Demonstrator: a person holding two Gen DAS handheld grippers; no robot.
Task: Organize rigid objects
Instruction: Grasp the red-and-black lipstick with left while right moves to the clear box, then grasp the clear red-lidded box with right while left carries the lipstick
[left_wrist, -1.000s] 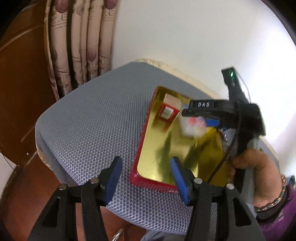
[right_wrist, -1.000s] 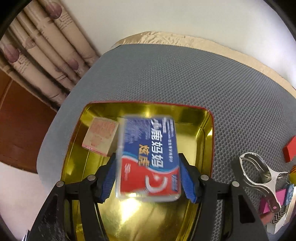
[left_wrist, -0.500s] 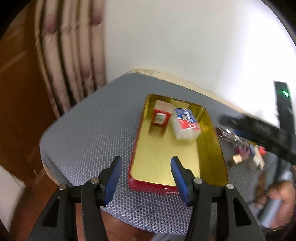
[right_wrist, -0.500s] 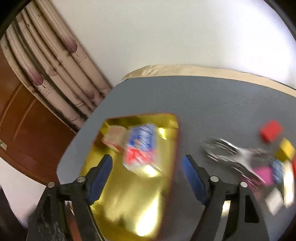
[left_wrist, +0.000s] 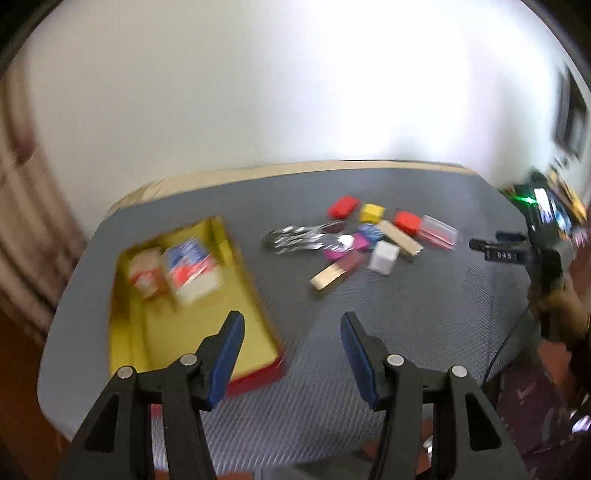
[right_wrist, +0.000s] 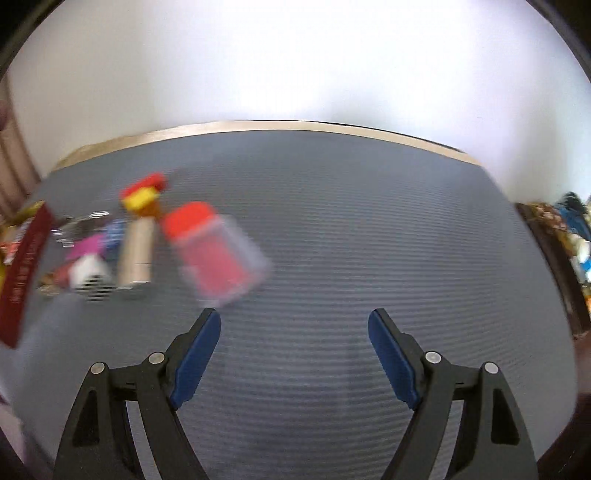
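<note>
A gold tray with a red rim (left_wrist: 258, 376) sits at the left of the grey table. In it lie a blue and red toothpaste box (left_wrist: 190, 269) and a small pink box (left_wrist: 146, 273). A pile of loose items lies mid-table: red blocks (left_wrist: 343, 206), a yellow block (left_wrist: 371, 213), a wooden stick (left_wrist: 399, 236), a white cube (left_wrist: 384, 256) and a clear case with red inside (right_wrist: 221, 258). My left gripper (left_wrist: 291, 354) is open and empty above the tray's near right corner. My right gripper (right_wrist: 295, 354) is open and empty, the clear case just ahead to its left.
Metal clips (left_wrist: 295, 238) lie between tray and pile. The table's far edge (right_wrist: 295, 125) meets a white wall. A curtain (left_wrist: 22, 206) hangs at the left. Clutter (right_wrist: 569, 229) stands off the right edge. Both views are blurred.
My right gripper let go of the toothpaste box in the tray, opened wide and swung right to the pile. My left gripper also swung right, bringing the pile into view.
</note>
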